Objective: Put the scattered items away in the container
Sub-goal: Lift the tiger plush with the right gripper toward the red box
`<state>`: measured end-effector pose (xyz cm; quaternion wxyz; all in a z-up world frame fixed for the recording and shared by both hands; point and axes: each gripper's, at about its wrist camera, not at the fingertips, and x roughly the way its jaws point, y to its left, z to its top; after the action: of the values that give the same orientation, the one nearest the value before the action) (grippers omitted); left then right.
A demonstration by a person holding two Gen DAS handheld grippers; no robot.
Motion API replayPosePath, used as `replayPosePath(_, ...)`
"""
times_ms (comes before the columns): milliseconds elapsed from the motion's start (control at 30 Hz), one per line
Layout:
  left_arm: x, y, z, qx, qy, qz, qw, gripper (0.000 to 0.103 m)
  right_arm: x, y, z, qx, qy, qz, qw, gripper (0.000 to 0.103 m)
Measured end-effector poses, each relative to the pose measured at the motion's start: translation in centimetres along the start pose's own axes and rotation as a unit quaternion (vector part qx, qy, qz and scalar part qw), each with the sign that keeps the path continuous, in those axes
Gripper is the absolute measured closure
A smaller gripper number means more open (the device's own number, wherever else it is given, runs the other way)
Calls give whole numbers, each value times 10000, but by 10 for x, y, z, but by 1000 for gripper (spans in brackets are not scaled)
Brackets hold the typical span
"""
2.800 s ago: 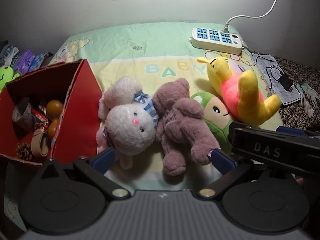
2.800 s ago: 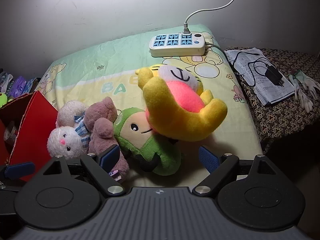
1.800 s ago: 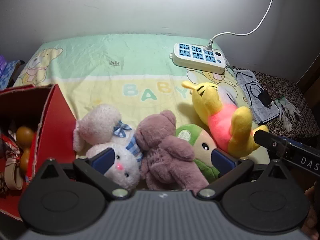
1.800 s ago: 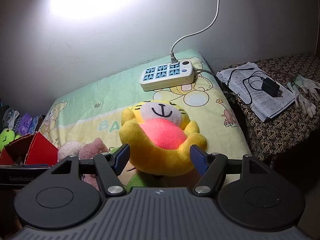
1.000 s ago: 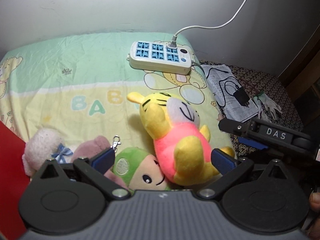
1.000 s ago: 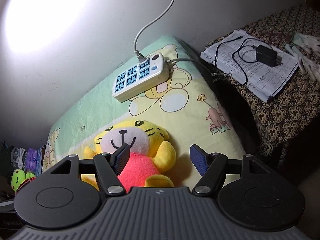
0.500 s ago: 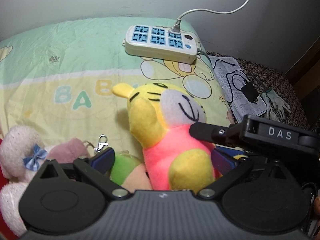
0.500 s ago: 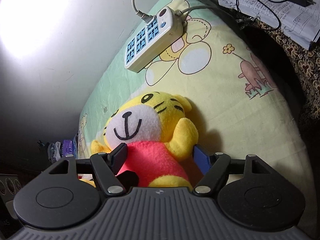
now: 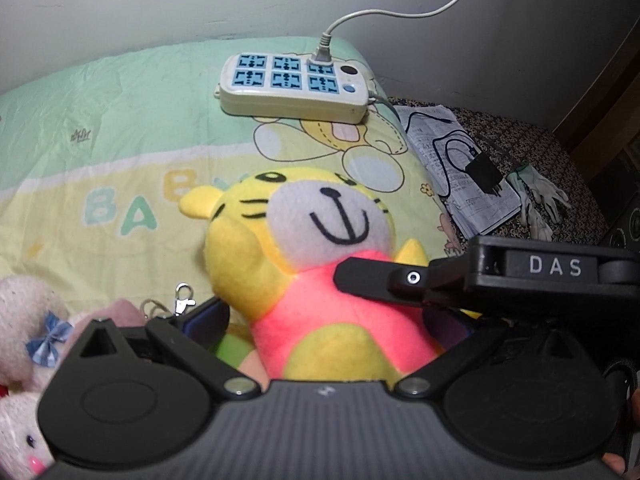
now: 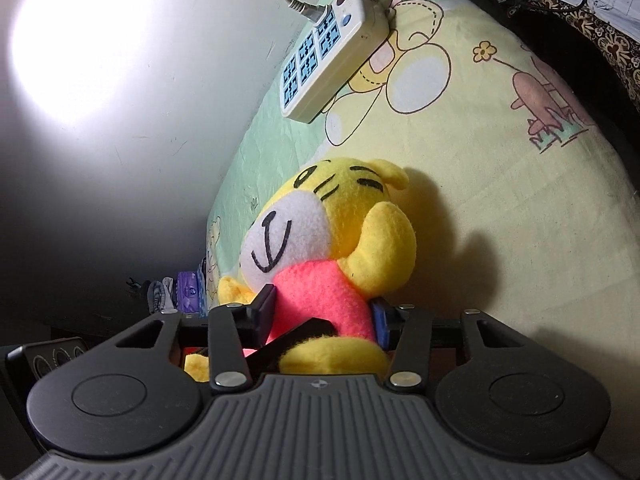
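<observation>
A yellow tiger plush [image 9: 320,240] with a pink belly lies on the baby-print sheet [image 9: 120,152]. My right gripper [image 10: 322,314] comes in from the right; its jaws are closing and both pads press the tiger's pink belly [image 10: 320,292]. One of its black fingers [image 9: 368,278] crosses the tiger's chest in the left wrist view. My left gripper [image 9: 326,324] stands wide open astride the tiger's lower body, its left pad clear of the plush. The container is out of sight.
At the lower left lie a white rabbit plush [image 9: 24,320], a mauve bear [image 9: 120,312] with a key clip [image 9: 182,300], and a green plush [image 9: 232,350] under the tiger. A plugged-in power strip [image 9: 294,82] sits by the wall. Papers with a charger [image 9: 468,172] and gloves [image 9: 540,196] lie right.
Both grippers swung from the plush pile beside the red box to the tiger and came down on it. The right jaws narrowed onto its pink belly, and the tiger's face turned upward.
</observation>
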<state>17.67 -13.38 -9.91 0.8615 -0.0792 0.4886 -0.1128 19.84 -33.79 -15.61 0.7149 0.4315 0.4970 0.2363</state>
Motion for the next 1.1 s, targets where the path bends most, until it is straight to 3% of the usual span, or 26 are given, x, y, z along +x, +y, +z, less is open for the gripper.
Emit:
replayPosePath(200,-25,-6,-11,168,-90,-654,9977,1,-27,12,-18,-199,-149,293,9993,58)
replayPosePath(467,-95,-8,-48,391,-319,-1006,9936,1,-58,52,-73,-856,-93,470,9952,58)
replayPosePath(700,-155,21,-85,158,-199,-916,9955,1,-51,85,-121,-1233,490,820,9878,58)
replayPosePath(867,-202,56,-112,-216,-239,-656,9973,1,-22,119,-150,-1628,1089,1183,9735,58)
replayPosePath(1100,-270,115,-148,-657,-591,-282,9957,1,25,175,-195,-2096,1699,1632,9490,58)
